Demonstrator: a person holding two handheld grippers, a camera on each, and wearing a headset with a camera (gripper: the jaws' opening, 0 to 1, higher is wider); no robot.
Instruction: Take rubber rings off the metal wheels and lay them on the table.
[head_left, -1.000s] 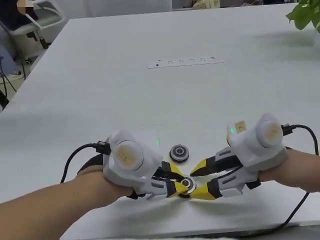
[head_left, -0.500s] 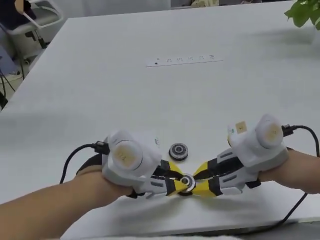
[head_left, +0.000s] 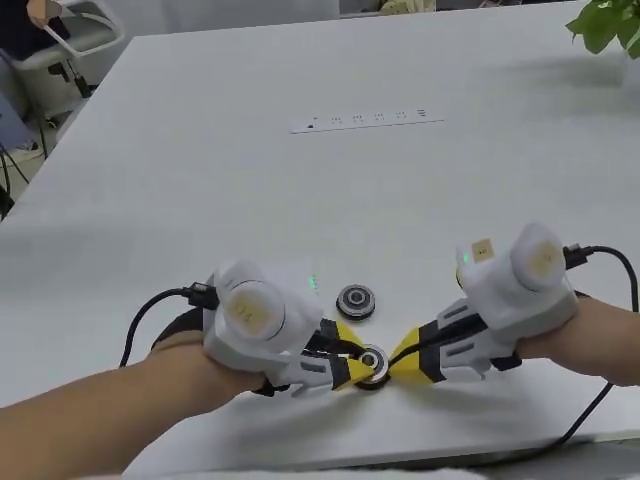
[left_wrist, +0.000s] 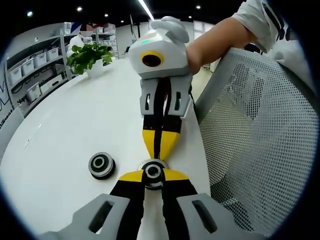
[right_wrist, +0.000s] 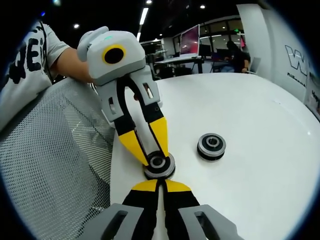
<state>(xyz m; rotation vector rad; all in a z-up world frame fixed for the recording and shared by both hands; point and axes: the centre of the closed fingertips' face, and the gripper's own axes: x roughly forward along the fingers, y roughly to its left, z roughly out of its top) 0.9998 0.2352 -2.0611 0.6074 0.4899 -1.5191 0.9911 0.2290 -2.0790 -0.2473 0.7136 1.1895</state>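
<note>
A small metal wheel (head_left: 373, 362) with a black rubber ring sits near the table's front edge. My left gripper (head_left: 358, 367) is shut on this wheel (left_wrist: 153, 172), one yellow tip on each side. My right gripper (head_left: 398, 362) faces it from the right. Its jaws are pressed together at the near rim of the wheel (right_wrist: 159, 165), on the rubber ring. In the left gripper view the right gripper (left_wrist: 160, 154) comes down from the top. A second wheel (head_left: 356, 299) with its ring on lies flat just behind (left_wrist: 102, 165) (right_wrist: 211, 146).
The white table (head_left: 250, 200) stretches far back, and its front edge runs just under both grippers. A flat white strip (head_left: 365, 121) lies mid-table. A green plant (head_left: 606, 27) stands at the far right corner. A mesh chair (left_wrist: 260, 140) is beside the table edge.
The right gripper's jaws, open a second ago, have shut at the wheel's rim. The left gripper kept its hold on the wheel.
</note>
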